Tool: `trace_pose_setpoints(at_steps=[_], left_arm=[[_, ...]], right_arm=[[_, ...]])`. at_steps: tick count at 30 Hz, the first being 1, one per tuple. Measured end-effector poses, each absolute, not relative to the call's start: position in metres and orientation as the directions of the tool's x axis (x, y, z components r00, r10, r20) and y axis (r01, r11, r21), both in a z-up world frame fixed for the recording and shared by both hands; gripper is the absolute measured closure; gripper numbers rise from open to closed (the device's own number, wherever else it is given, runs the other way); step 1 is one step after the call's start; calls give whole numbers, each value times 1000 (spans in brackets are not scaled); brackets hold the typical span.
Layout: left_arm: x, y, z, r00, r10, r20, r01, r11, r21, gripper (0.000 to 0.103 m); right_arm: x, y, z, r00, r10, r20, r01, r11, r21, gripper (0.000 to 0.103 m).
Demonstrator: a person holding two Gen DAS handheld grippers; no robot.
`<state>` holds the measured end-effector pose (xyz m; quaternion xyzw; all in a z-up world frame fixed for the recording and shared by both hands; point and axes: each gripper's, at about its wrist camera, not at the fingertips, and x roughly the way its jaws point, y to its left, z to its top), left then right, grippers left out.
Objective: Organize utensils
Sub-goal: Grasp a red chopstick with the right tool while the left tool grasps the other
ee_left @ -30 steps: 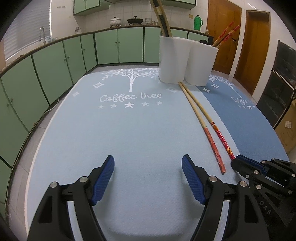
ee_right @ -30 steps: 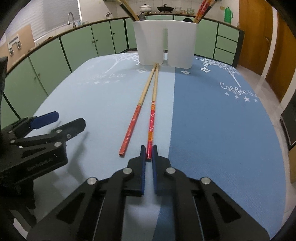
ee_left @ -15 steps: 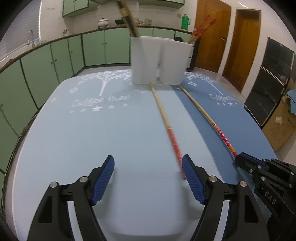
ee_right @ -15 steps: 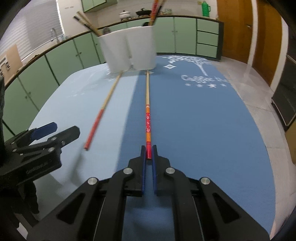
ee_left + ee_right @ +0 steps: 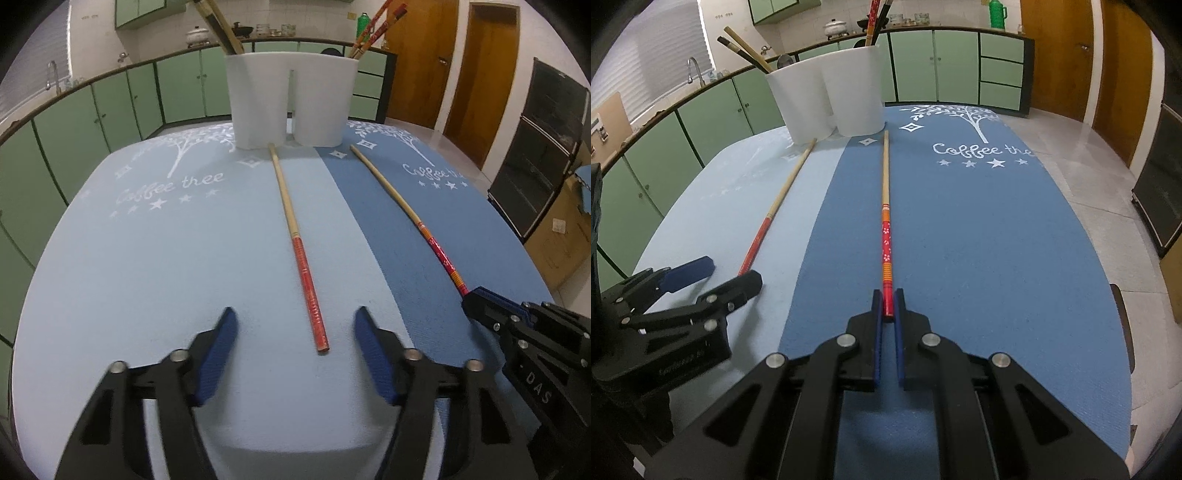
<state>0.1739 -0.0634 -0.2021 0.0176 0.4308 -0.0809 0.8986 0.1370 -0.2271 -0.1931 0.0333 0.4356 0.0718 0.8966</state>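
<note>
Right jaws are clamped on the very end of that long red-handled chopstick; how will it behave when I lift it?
The chopstick looks straight and rigid, so it probably won't droop. The right gripper holds only its painted end, so the far tip may sag or pivot between the jaws. It looks thin and glossy, likely light but apt to slip.

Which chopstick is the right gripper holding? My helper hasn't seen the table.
Start at the white holder, then come forward along the dark blue mat. The chopstick there, pinched by the right gripper, has orange bands and white flowers; its neighbour is plain red.
</note>
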Motion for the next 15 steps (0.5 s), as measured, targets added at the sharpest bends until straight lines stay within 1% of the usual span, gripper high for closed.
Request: trace_pose_setpoints(at_steps=[2,3,5,6,8,12,13,14,15], left_arm=[[173,-64,-202,621,-123,-774,151,988,-36,60],[173,-64,-201,622,-122,-773,147,988,-38,63],[172,-64,-201,624,-120,-772,138,990,-42,75],[172,-65,-201,626,-118,-771,132,990,-44,78],[171,-67,-201,628,-108,-771,123,992,-38,79],[172,-71,-202,628,-89,-773,115,993,-22,79],[172,-72,-202,629,-85,-773,110,994,-20,78],[173,-73,-202,629,-81,-773,105,994,-18,75],[173,-74,-202,628,-83,-773,106,994,-20,75]], right_arm=[[137,-228,-193,611,164,-775,-100,987,129,97],[137,-229,-194,610,166,-775,-101,986,131,97],[137,-230,-194,609,170,-774,-102,985,136,97],[137,-230,-194,608,172,-775,-103,985,137,97],[136,-230,-194,609,171,-774,-104,985,136,96],[135,-228,-194,610,162,-775,-107,987,122,96],[135,-228,-194,610,160,-776,-107,987,120,96],[135,-228,-194,610,161,-776,-107,987,121,96],[136,-228,-194,610,163,-776,-107,987,124,96]])
